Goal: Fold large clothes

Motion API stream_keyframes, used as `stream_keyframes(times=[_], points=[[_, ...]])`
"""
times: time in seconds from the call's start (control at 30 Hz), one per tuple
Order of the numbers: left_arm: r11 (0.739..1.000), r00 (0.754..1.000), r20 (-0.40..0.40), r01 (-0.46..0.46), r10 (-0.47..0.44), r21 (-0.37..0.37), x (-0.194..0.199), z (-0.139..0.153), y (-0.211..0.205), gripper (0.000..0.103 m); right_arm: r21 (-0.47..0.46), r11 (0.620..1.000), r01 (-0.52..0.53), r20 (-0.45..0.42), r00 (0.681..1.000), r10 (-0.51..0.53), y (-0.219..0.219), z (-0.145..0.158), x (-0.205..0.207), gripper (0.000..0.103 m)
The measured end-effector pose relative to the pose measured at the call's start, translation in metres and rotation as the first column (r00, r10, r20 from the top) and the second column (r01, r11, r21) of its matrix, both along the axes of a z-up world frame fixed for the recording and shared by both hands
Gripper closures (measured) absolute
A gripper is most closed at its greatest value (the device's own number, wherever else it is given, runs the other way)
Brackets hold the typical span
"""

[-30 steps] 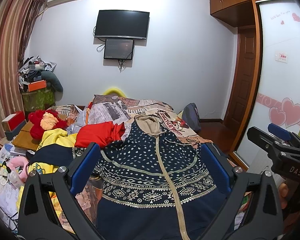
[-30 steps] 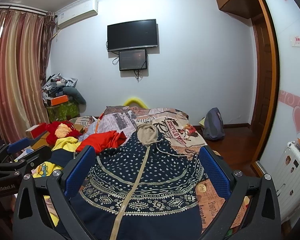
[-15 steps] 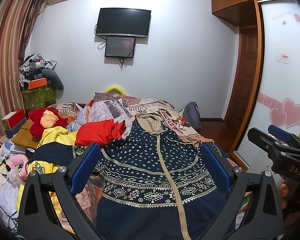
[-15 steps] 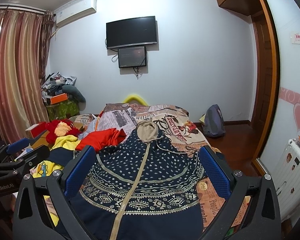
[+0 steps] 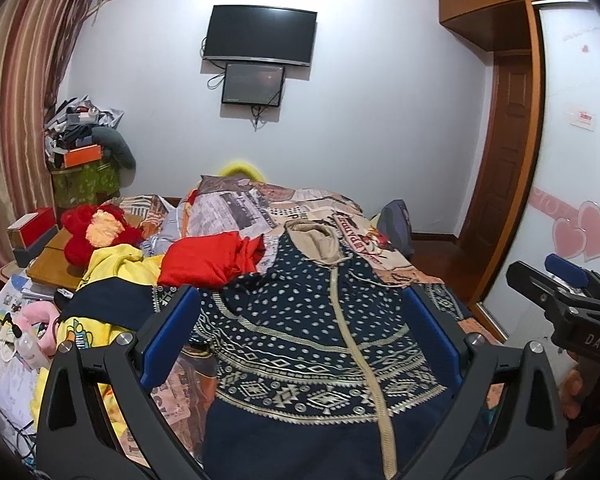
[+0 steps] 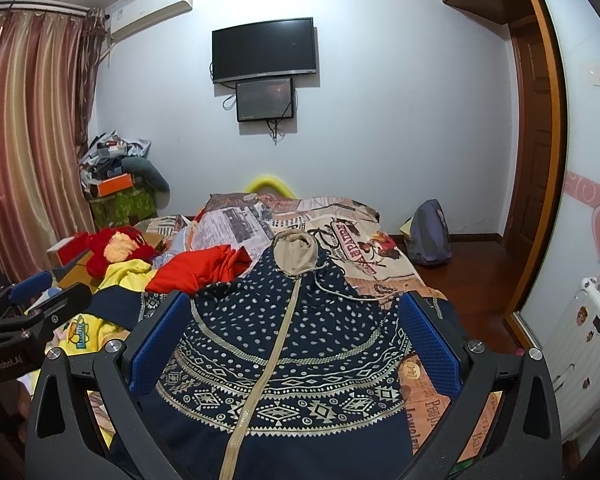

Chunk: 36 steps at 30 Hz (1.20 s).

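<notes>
The hooded jacket [image 5: 324,340] was soft patterned knit cloth; the gripper pads [image 6: 428,344] were textured blue rubber; the wardrobe [image 5: 496,12] was glossy wood.

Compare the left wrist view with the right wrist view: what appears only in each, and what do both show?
Only the left wrist view shows the pink toy and the bottle at lower left. Only the right wrist view shows the white radiator at right. Both show the navy patterned hoodie spread on the bed, the red garment, the TV, and both open hand-held grippers, left and right.
</notes>
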State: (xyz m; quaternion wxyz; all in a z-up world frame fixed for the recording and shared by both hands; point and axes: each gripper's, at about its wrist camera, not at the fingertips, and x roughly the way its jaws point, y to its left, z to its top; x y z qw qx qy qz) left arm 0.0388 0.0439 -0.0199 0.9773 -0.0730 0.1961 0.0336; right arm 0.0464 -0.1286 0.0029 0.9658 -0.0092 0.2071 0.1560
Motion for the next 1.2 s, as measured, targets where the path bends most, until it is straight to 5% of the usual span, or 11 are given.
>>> stream_keyframes(times=[0.3,0.5,0.7,0.83,1.03,1.2], points=[[0.996,0.996,-0.019,-0.092,0.092,0.009,0.041,-0.013,0.056,0.002,-0.043,0.999,-0.014,-0.046,0.999,0.012,0.026,-0.016,0.054,0.000],[0.978,0.974,-0.100,-0.206,0.203,-0.024,0.080,-0.038,0.117,0.002,-0.068,0.997,-0.048,-0.127,0.991,0.039,0.047,-0.040,0.099,0.000],[0.941,0.920,-0.231,-0.335,0.318,-0.039,0.113,-0.083,0.192,0.002,-0.122,0.991,-0.060,-0.258,0.966,0.026,0.072,-0.075,0.145,0.000],[0.921,0.869,-0.382,-0.377,0.313,-0.103,0.135,-0.126,0.246,0.002,-0.146,0.987,-0.067,-0.370,0.929,0.009,0.079,-0.101,0.172,0.000],[0.883,0.763,-0.554,-0.458,0.332,-0.101,0.149,-0.185,0.310,0.002,-0.149,0.986,-0.082,-0.465,0.885,0.003,0.083,-0.129,0.199,0.000],[0.862,0.761,-0.589,-0.464,0.272,-0.202,0.149,-0.219,0.351,0.002,-0.153,0.984,-0.085,-0.522,0.853,-0.007,0.087,-0.145,0.218,0.000]])
